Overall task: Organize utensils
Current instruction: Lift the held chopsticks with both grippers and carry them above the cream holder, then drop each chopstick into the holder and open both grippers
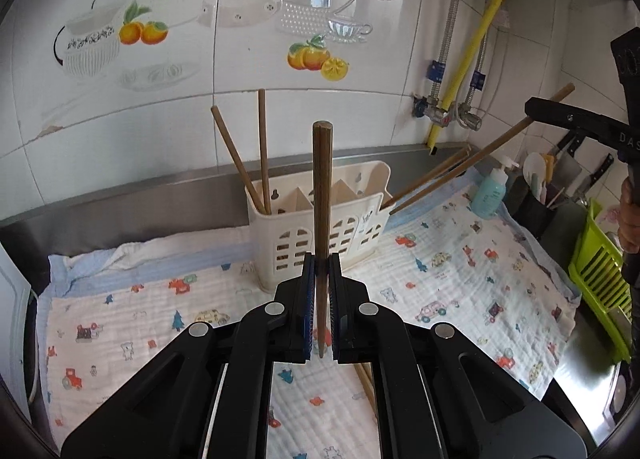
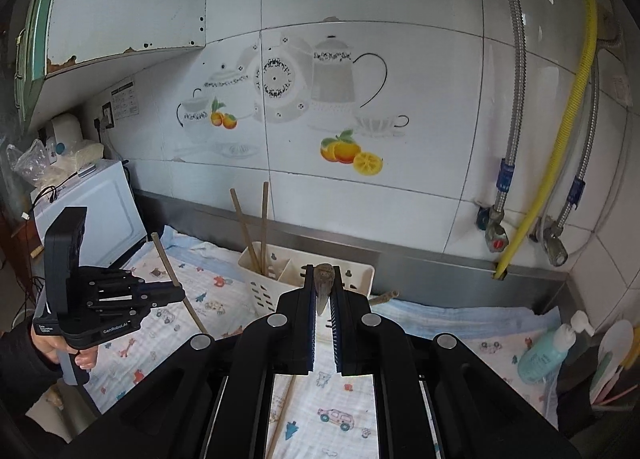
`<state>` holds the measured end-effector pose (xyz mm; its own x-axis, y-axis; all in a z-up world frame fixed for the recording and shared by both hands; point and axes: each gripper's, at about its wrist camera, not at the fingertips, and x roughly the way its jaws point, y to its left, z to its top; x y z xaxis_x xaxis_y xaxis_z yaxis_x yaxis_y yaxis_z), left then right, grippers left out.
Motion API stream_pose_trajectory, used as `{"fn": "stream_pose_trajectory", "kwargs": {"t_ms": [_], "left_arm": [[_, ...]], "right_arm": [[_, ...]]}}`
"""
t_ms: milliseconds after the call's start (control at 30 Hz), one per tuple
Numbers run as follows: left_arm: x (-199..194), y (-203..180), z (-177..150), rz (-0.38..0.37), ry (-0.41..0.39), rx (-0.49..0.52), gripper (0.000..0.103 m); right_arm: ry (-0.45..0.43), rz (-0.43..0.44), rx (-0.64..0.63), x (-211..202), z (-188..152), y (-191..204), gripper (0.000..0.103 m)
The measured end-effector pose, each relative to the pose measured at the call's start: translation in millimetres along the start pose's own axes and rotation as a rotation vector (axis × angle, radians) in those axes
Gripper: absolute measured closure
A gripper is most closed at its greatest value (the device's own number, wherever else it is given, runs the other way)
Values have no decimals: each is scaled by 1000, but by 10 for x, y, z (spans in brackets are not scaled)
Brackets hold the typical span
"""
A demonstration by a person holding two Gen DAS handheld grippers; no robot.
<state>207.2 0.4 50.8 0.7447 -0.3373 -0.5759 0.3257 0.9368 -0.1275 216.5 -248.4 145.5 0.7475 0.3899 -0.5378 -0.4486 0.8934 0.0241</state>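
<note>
A cream utensil holder (image 1: 320,227) stands on the patterned cloth by the wall; it also shows in the right wrist view (image 2: 280,279). Two brown chopsticks (image 1: 250,155) stand in its left compartment. My left gripper (image 1: 320,263) is shut on a dark chopstick (image 1: 321,187), held upright in front of the holder. My right gripper (image 2: 323,273) is shut on a chopstick (image 2: 322,287), seen end-on above the holder; in the left wrist view that chopstick (image 1: 480,157) slants toward the holder's right end, beside another one. The left gripper (image 2: 176,293) shows at left.
A patterned cloth (image 1: 460,271) covers the steel counter. More chopsticks (image 1: 366,379) lie on it under my left gripper. A blue pump bottle (image 1: 490,191), a dark knife and utensil pot (image 1: 536,203) and a green rack (image 1: 600,271) stand at right. A white appliance (image 2: 92,211) is at left.
</note>
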Motion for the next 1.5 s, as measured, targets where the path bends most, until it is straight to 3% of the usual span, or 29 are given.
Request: {"fn": "stream_pose_trajectory", "kwargs": {"t_ms": [300,600,1033,1267,1500], "left_arm": [[-230,-85,721,40,-135,66,98],[-2,10,1190,96,-195,52,98],[648,241,935,108,-54,8,96],[556,272,913,112,-70,7,95],[298,124,814,124,-100,78,94]], "right_arm": [[37,-37,-18,290,283,-105,97],[107,-37,-20,713,228,-155,97],[172,-8,-12,1058,9,-137,96],[130,-24,-4,950,4,-135,93],[74,-44,-27,651,-80,5,88]]}}
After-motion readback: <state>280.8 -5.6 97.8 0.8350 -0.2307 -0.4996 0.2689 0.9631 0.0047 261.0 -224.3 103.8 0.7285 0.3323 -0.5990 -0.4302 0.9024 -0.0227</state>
